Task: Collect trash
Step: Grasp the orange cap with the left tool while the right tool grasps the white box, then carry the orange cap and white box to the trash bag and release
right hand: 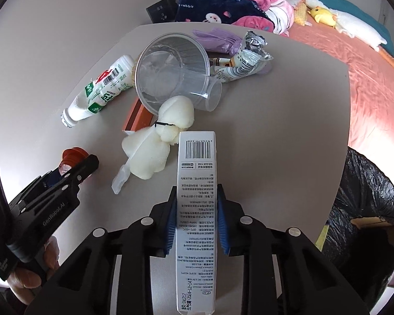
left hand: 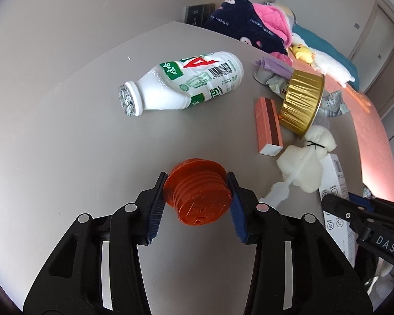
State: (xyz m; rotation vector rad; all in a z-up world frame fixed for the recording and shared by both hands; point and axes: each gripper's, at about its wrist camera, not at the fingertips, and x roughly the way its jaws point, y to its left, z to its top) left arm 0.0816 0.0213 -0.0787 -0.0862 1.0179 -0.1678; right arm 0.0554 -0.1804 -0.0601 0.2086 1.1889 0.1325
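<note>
My left gripper [left hand: 197, 183] is shut on an orange threaded cap [left hand: 197, 194], held just above the grey table [left hand: 65, 131]. It also shows in the right wrist view [right hand: 73, 157] at the left. My right gripper [right hand: 196, 197] is shut on a long white printed box [right hand: 196, 210], seen at the right edge of the left wrist view [left hand: 336, 197]. On the table lie a white milk bottle [left hand: 186, 84], a gold foil cup [left hand: 302, 102], an orange box [left hand: 268, 126], a white foam piece [right hand: 155, 147], a clear plastic cup [right hand: 176, 73] and a crumpled wrapper [right hand: 247, 57].
A black trash bag [right hand: 367, 204] stands open at the table's right side. A bed with a pink sheet [right hand: 367, 65], a dark blue blanket [right hand: 212, 2] and a plush duck [right hand: 323, 15] lies behind the table. A purple bag [right hand: 215, 39] sits at the table's far edge.
</note>
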